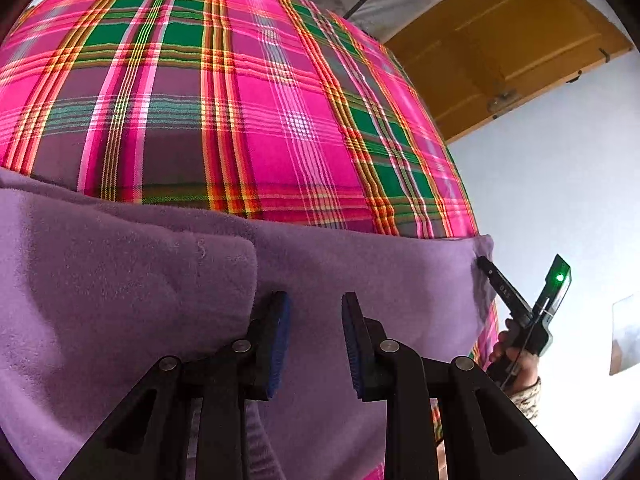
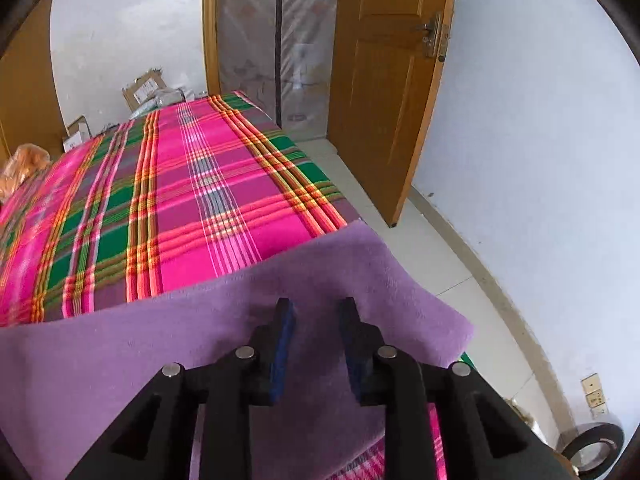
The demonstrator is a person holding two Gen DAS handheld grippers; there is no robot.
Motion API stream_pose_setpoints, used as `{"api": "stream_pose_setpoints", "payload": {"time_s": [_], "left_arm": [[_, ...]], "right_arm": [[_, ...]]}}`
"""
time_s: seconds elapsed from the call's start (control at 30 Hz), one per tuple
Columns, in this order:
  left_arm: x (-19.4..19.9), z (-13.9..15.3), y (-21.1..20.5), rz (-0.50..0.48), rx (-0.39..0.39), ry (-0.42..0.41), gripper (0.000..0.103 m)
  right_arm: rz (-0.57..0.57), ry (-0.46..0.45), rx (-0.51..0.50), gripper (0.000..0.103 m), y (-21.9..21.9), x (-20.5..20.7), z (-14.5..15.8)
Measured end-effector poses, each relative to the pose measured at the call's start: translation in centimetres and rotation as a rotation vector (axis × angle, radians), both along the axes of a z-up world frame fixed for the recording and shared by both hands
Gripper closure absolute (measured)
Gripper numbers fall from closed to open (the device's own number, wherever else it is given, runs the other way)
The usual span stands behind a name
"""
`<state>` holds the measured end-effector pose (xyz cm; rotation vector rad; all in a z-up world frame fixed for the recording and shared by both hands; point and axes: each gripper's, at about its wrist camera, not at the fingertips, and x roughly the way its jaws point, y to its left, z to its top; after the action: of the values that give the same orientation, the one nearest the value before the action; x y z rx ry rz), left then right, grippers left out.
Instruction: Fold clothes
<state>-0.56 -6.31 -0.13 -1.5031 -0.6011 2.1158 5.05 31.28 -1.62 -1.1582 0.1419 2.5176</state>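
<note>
Pink-and-green plaid bedding (image 2: 208, 200) covers the bed that serves as my folding surface, with a wooden door (image 2: 384, 92) standing open against a pale wall beyond. Across the near end of the bed lies the purple fleece garment (image 2: 132, 360), its right corner hanging just past the bed's edge.

I hold my left gripper (image 1: 316, 340) low over the fleece, jaws spread with cloth showing between them, beside a doubled-over flap; it looks poised to take hold there. My right gripper (image 2: 314, 344) likewise stands spread above the garment's right side in its own view.

Only the left wrist view shows my right hand (image 1: 516, 356) on the tool, and its fingertips appear to touch the fleece's far corner; whether they pinch it I cannot tell. Only the right view shows the floor, cardboard boxes (image 2: 144, 90) and a tape roll (image 2: 592, 446).
</note>
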Motion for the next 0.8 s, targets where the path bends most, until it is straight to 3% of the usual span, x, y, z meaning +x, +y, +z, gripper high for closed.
{"api": "stream_pose_setpoints", "payload": {"time_s": [0.2,0.27,0.63,0.8], "left_arm": [[0.2,0.0,-0.3,0.005,0.01,0.003,0.076],[0.2,0.0,-0.3,0.004,0.007,0.005,0.076],[0.1,0.0,-0.3,0.0,0.009,0.011,0.075],[0.3,0.0,-0.1,0.004,0.006,0.019,0.075]], "right_arm": [[-0.031,-0.011,0.013,0.069,1.4,0.1,0.2],[-0.046,-0.003,-0.024,0.068,2.5,-0.3,0.0],[-0.11,0.034,-0.021,0.065,4.1,1.5,0.6],[-0.158,0.08,-0.121,0.063,5.7,4.8,0.6]]}}
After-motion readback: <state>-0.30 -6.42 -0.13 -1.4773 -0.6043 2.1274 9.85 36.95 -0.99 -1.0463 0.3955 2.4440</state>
